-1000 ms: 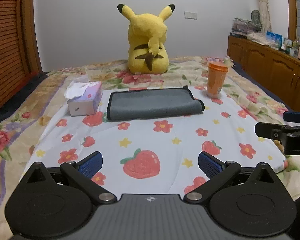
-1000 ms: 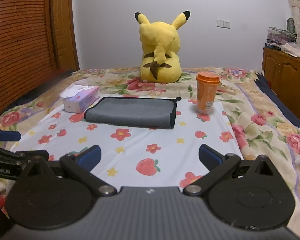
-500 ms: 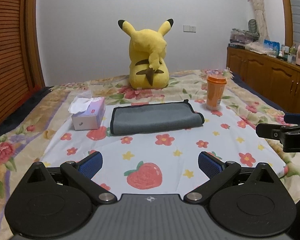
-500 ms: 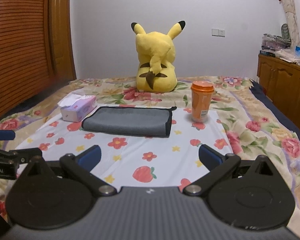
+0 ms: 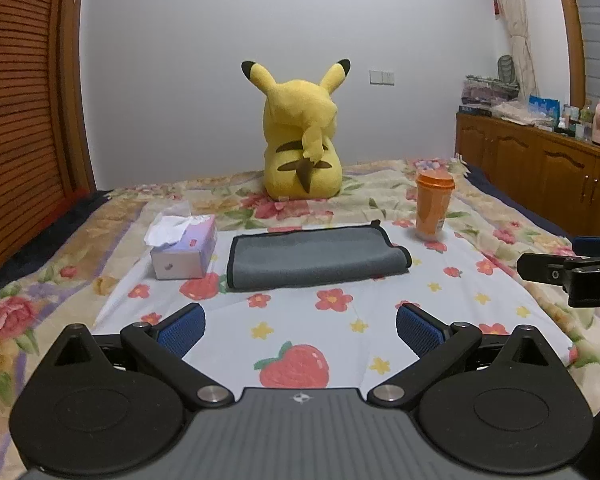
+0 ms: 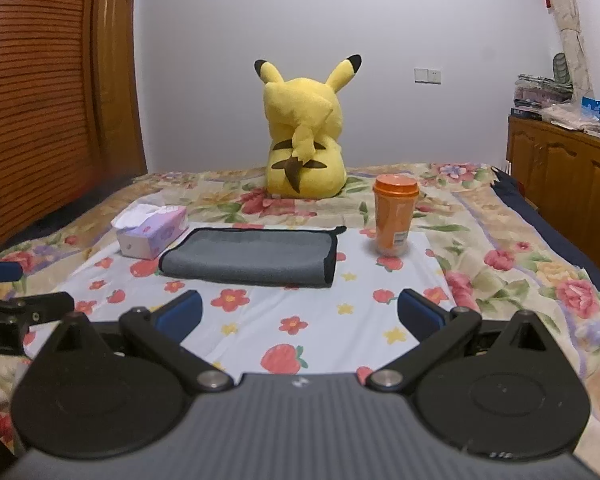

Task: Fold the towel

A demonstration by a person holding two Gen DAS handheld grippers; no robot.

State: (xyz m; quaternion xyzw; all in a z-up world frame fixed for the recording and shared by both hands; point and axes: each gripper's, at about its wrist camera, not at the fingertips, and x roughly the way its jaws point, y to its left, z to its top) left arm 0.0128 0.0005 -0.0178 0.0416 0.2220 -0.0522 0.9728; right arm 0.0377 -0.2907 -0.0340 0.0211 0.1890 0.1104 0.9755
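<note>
Ahead of the left hand-held gripper [image 5: 300,330] lie one folded grey towel with black edging [image 5: 314,258], one lilac cardboard tissue box [image 5: 184,248], one orange lidded plastic cup [image 5: 434,204] and one yellow plush toy with black-tipped ears [image 5: 300,136]. Two hand-held grippers show, counting the right hand-held gripper [image 6: 299,314].

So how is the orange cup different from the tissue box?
The orange cup stands tall and round with a lid on top, right of the gray towel; the tissue box is low and boxy, lying left of the towel. The cup is orange and closed; the box is pale purple and white with a tissue poking out. Both sit on the flowery bedsheet, beside the towel, and neither claw touches them.
</note>
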